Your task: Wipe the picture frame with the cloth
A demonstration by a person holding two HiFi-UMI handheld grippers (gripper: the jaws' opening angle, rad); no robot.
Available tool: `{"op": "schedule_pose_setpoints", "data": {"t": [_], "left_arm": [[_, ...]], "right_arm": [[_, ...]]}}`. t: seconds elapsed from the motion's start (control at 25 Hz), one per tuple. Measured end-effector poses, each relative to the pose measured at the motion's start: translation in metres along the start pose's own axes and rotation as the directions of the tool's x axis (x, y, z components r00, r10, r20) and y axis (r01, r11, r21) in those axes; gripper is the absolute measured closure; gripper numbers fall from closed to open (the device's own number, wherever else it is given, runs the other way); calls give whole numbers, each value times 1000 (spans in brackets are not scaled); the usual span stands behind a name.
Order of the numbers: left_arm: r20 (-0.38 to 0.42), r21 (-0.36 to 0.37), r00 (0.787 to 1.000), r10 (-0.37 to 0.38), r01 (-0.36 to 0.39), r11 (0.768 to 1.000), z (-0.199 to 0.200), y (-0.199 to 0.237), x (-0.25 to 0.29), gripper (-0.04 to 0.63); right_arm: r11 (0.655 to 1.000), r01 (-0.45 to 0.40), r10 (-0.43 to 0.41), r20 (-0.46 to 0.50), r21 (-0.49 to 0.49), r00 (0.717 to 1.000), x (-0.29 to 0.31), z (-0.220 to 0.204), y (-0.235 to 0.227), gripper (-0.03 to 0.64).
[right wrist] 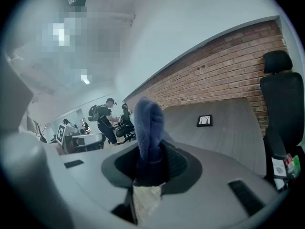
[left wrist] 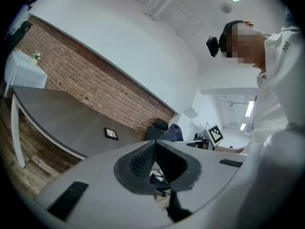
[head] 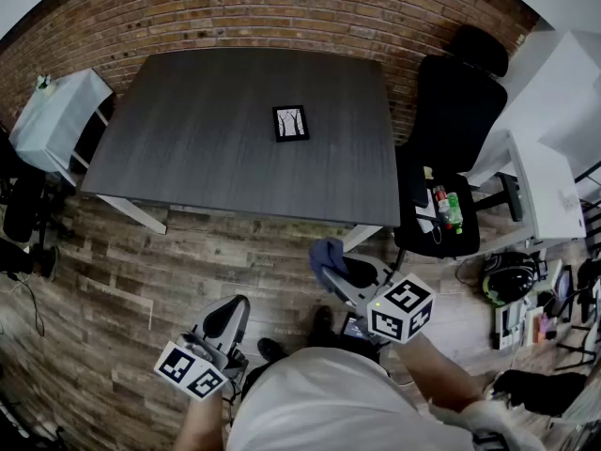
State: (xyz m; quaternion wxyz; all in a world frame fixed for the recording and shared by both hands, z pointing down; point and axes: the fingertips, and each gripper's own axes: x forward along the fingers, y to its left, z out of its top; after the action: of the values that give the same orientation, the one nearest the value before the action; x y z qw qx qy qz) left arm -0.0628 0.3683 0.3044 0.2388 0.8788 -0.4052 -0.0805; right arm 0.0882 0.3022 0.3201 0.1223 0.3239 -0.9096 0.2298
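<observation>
On the dark grey table (head: 188,148), a little right of its centre, I see the picture frame (head: 290,123) lying flat. It is small and black-rimmed, and its pale picture shows dark branching lines. Nothing touches it.

Short of the table's near edge, over the wood floor, my right gripper (right wrist: 150,163) is clenched on the blue cloth (right wrist: 148,128), which stands up bunched between its 2 jaws. My left gripper (left wrist: 155,161) is also short of that edge, further left, with its jaws pressed together and nothing between them.

Right of the table stands a black office chair (head: 455,111). Its seat carries 2 bottles (head: 454,211), 1 red and 1 green, beside flat items I cannot identify. Left of the table sits a white side table (head: 52,120).
</observation>
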Motion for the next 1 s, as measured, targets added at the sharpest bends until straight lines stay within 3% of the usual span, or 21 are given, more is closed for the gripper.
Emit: {"op": "schedule_pose_setpoints", "data": {"t": [0.52,1.0], "left_arm": [[-30,9,1000,-2,3,1000,-12,-14,74,584],[-37,31,998,53,-52,998,-17,-21,143,584]], "right_arm": [[1000,-5,5,-8,1,1000,-20,8,-66,511],[998,-39,40,-18,50,999,-30,18,-140,511]]}}
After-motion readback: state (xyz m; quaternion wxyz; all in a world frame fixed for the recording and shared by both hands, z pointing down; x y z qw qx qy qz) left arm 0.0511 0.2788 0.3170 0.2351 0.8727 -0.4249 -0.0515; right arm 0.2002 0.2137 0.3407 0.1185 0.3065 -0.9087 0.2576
